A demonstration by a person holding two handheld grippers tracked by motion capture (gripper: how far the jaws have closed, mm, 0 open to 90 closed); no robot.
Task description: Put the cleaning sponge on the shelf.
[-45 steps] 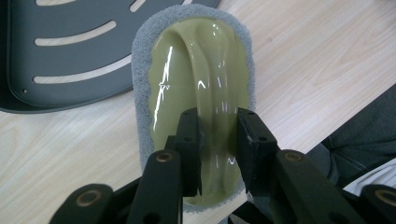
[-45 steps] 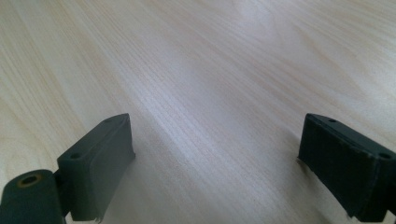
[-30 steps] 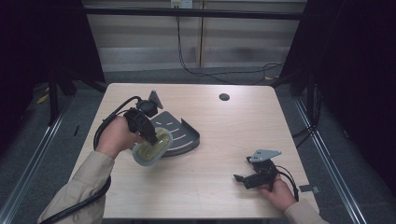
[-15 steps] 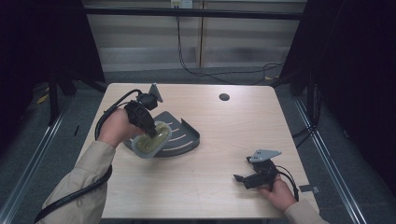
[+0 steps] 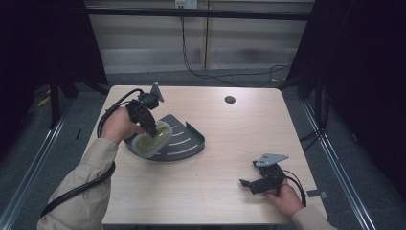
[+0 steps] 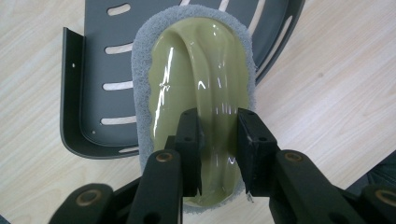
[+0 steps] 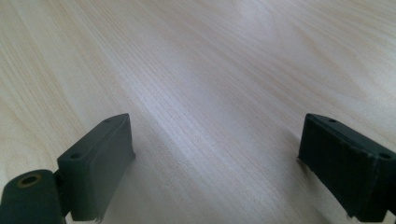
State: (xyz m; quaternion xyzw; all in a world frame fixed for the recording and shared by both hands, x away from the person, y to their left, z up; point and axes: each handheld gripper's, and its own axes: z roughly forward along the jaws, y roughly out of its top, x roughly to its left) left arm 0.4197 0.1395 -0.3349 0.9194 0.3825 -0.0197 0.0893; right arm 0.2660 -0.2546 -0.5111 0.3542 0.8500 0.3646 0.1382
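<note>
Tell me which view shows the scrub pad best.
Left gripper view: the scrub pad, with its glossy olive grip and grey fleece rim, sits close up over the dark slotted tray, with the left gripper shut on its ridge. In the high view it is small; the right gripper view faces bare table.

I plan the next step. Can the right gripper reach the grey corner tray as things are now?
Probably yes: bare table lies between the right gripper and the tray, and its jaws are open.

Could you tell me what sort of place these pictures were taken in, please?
Probably a lab recording booth rather than a kitchen: a bare wooden table ringed by dark curtains, loose cables on the floor behind, and a person's hand-held left claw gripping a scrubbing sponge over a grey slotted tray.
</note>
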